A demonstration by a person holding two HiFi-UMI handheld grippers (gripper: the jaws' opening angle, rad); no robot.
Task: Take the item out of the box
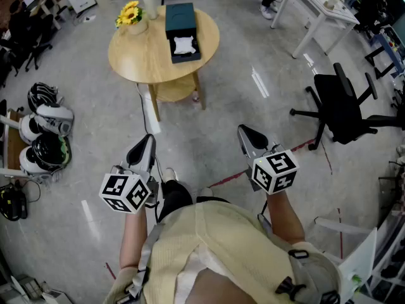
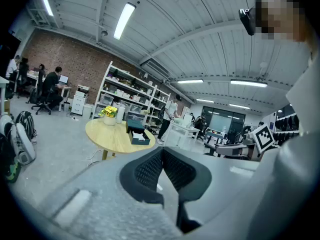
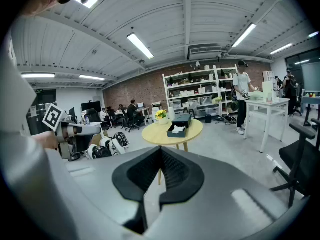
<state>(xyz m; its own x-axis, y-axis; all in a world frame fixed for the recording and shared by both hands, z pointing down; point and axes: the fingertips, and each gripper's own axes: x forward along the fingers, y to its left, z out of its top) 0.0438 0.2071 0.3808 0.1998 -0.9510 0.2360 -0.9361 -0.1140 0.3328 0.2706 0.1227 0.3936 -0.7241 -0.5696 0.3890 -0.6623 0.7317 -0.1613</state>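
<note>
A dark teal box (image 1: 183, 49) lies open on the round wooden table (image 1: 136, 59) far ahead of me, with a white item (image 1: 183, 44) inside and its lid (image 1: 179, 16) just behind. Both grippers hang low near my body, well short of the table. My left gripper (image 1: 147, 142) and my right gripper (image 1: 245, 132) both point toward it. In the left gripper view the left gripper (image 2: 162, 151) has its jaws together and empty, with the box (image 2: 138, 135) small in the distance. The right gripper (image 3: 161, 150) is likewise shut on nothing, and the box (image 3: 178, 128) sits beyond it.
Yellow flowers in a pot (image 1: 129, 14) and a white cup (image 1: 150, 5) share the table. A black office chair (image 1: 342, 106) stands to the right, helmets and bags (image 1: 44, 135) lie on the floor at left, and a white desk (image 1: 316, 11) is at the back right. Bare grey floor lies between me and the table.
</note>
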